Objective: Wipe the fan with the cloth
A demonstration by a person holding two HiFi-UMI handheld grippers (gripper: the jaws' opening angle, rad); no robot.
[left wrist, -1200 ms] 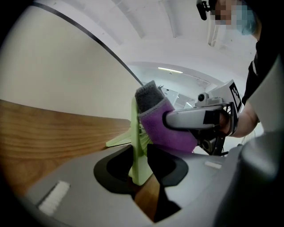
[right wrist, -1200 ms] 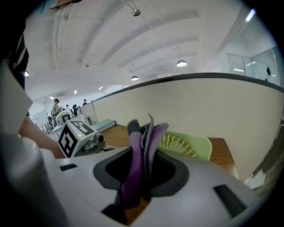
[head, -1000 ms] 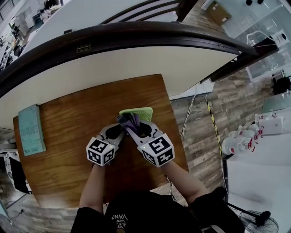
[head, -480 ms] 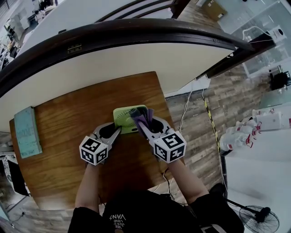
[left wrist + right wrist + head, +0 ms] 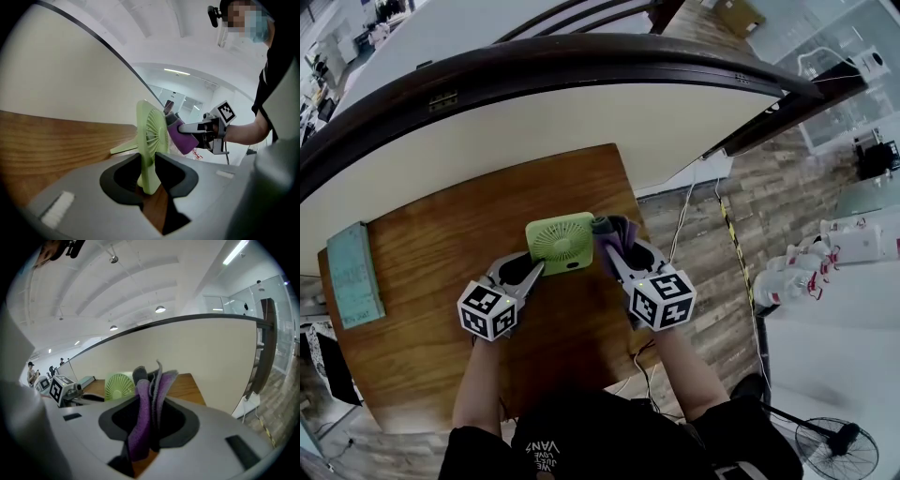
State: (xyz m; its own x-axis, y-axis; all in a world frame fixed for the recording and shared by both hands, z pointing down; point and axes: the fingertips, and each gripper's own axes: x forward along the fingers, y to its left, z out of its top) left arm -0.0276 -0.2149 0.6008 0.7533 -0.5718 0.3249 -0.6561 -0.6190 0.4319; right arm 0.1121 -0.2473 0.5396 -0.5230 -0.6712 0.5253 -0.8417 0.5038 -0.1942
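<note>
A small light-green fan (image 5: pixel 560 242) stands on the wooden table (image 5: pixel 431 356). My left gripper (image 5: pixel 532 272) is shut on its lower left edge; in the left gripper view the fan (image 5: pixel 151 140) sits pinched between the left gripper's (image 5: pixel 149 165) dark pads. My right gripper (image 5: pixel 615 251) is shut on a bunched purple cloth (image 5: pixel 613 232), held just right of the fan, close to its rim. In the right gripper view the cloth (image 5: pixel 146 404) sticks up between the jaws, with the fan (image 5: pixel 118 386) behind it to the left.
A teal book (image 5: pixel 352 274) lies at the table's left edge. A curved white partition with a dark rail (image 5: pixel 581 66) runs behind the table. The table's right edge drops to a wood floor with cables (image 5: pixel 727 225), white bottles (image 5: pixel 797 281) and a floor fan (image 5: pixel 834 452).
My right gripper has carried the cloth from over the fan's face to its right side, so the grille now shows. The left gripper has kept its hold in place.
</note>
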